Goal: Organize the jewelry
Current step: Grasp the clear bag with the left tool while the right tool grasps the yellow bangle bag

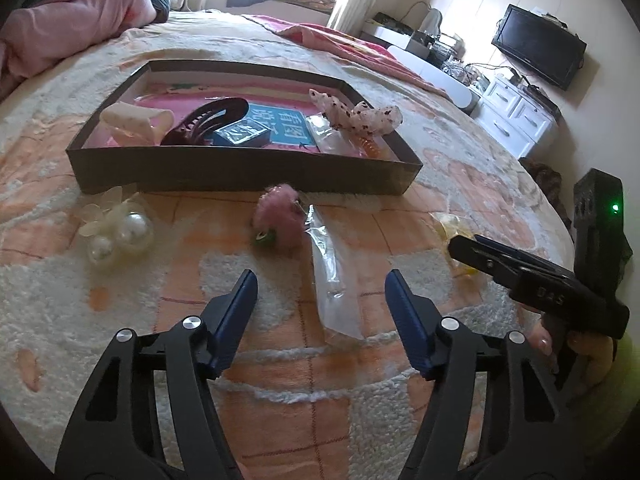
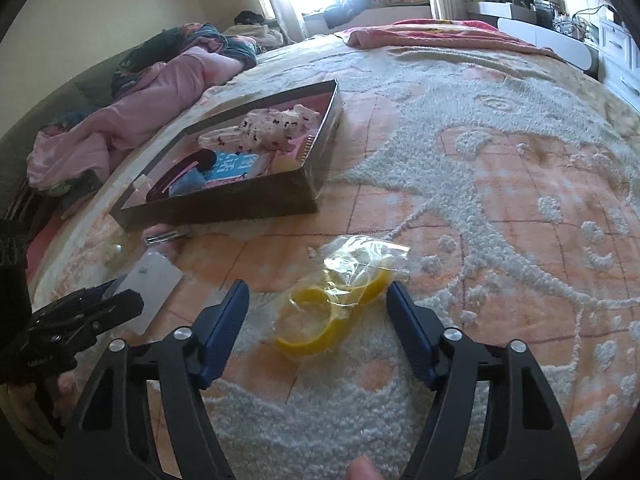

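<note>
A shallow dark box (image 1: 248, 176) (image 2: 224, 200) on the bed holds a cream hair claw (image 1: 136, 124), a dark clip (image 1: 208, 118), a blue card (image 1: 276, 132) and a spotted scrunchie (image 1: 360, 114). In front of it lie a pearl flower clip (image 1: 116, 228), a pink fluffy piece (image 1: 280, 216) and a clear plastic bag (image 1: 332, 276). My left gripper (image 1: 320, 292) is open, with that bag between its fingers. My right gripper (image 2: 318, 304) is open around a clear bag with yellow bangles (image 2: 340, 304); it also shows in the left view (image 1: 532, 276).
The bed is covered by a fluffy white and orange blanket (image 2: 500, 184). Pink bedding (image 1: 72, 28) is piled at the far left. A white cabinet (image 1: 516, 116) and a wall TV (image 1: 540, 44) stand to the right past the bed's edge.
</note>
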### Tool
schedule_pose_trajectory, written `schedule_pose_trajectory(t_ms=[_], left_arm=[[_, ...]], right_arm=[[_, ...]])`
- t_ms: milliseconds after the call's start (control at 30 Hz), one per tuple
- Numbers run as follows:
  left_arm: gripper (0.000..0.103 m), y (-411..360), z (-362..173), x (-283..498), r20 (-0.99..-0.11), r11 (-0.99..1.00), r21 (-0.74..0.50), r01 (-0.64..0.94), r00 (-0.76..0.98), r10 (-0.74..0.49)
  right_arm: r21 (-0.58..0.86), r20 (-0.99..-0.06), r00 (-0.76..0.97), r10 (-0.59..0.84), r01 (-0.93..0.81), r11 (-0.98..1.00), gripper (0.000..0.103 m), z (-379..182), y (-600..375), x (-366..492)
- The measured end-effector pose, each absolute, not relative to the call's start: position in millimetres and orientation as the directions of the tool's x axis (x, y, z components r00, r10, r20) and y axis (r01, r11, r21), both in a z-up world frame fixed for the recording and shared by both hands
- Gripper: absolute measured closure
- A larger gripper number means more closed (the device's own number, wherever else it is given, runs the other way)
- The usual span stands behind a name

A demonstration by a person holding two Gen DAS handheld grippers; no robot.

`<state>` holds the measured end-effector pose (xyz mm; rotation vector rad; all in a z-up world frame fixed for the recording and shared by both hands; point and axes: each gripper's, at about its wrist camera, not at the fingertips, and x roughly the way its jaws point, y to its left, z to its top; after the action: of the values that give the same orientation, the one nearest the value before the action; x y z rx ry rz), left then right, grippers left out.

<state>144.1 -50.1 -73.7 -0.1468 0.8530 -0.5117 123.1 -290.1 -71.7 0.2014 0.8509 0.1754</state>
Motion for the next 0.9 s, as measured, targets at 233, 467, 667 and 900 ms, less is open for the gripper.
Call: schedule_pose_trajectory(t_ms=[233,467,667,900], left_arm=[[0.056,-58.7,-78.2,145.7,-0.692,0.871,-0.318,0.375,0.536,-0.484],[0.085,-61.4,-82.0,146.0,-0.710,0.880,-0.294,0.373,0.531,-0.462],[0.091,-61.4,-76.9,138.7,-0.713,0.880,-0.269,0.391,0.534,-0.455],[0.091,-56.7,-63.1,130.1,-0.691,0.878,-0.260,0.402,0.558,-0.460]], right_arm=[[0.224,-0.734,0.646,0.208,-0.059,0.973,0.049,-77.6,-286.7,128.5],[0.122,-0.742,0.651,0.158,-0.101,0.987,0.054,-77.7,-274.0,120.7],[0.087,-0.732,0.665,0.150,-0.127,0.988,0.061,-74.9,-269.2,111.8],[0.121,-0.707,0.674,0.214,-0.182,0.976,0.063,-65.7,-262.2,104.9]])
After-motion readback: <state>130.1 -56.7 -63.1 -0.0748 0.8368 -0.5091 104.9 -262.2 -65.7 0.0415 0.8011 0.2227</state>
